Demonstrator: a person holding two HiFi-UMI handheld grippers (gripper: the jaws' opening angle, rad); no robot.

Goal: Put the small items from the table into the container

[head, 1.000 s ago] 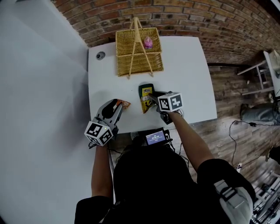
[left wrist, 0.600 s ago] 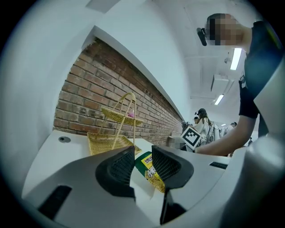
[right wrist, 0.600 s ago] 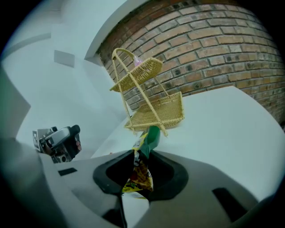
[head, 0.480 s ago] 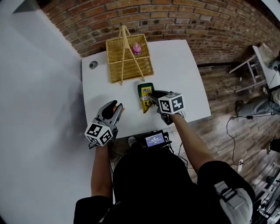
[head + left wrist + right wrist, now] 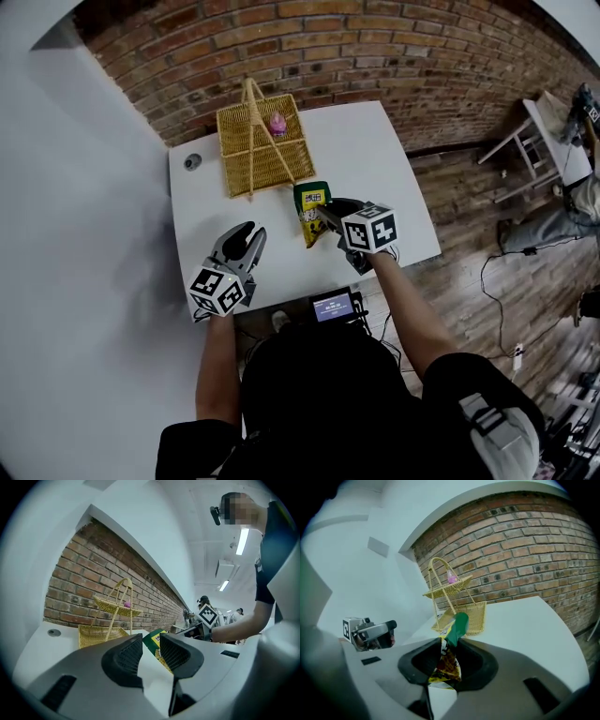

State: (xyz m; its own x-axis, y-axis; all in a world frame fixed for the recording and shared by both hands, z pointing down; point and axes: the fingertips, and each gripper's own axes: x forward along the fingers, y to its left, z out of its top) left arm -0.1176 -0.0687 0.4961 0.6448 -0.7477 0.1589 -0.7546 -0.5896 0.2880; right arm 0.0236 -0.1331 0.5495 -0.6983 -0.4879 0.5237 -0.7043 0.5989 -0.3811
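Note:
A green and yellow snack packet (image 5: pixel 311 208) hangs above the white table (image 5: pixel 384 169), pinched at its lower end by my right gripper (image 5: pixel 325 214). In the right gripper view the packet (image 5: pixel 446 660) stands between the pads, its green end (image 5: pixel 458 624) sticking up. The wicker basket (image 5: pixel 255 142) with a tall handle sits at the table's far left, a pink item (image 5: pixel 277 123) inside. My left gripper (image 5: pixel 251 234) hovers over the near left of the table; its jaws (image 5: pixel 151 648) stand apart with nothing between them.
A grey round grommet (image 5: pixel 193 161) sits in the table's far left corner. A small device with a lit screen (image 5: pixel 333 306) is at the near edge. A brick wall (image 5: pixel 394 56) runs behind the table, a white wall at the left. Other people stand in the background (image 5: pixel 204 604).
My right gripper has risen with the snack packet, towards the basket. The left gripper has shifted a little. An orange packet seen at the left jaws' tips a second ago is out of sight.

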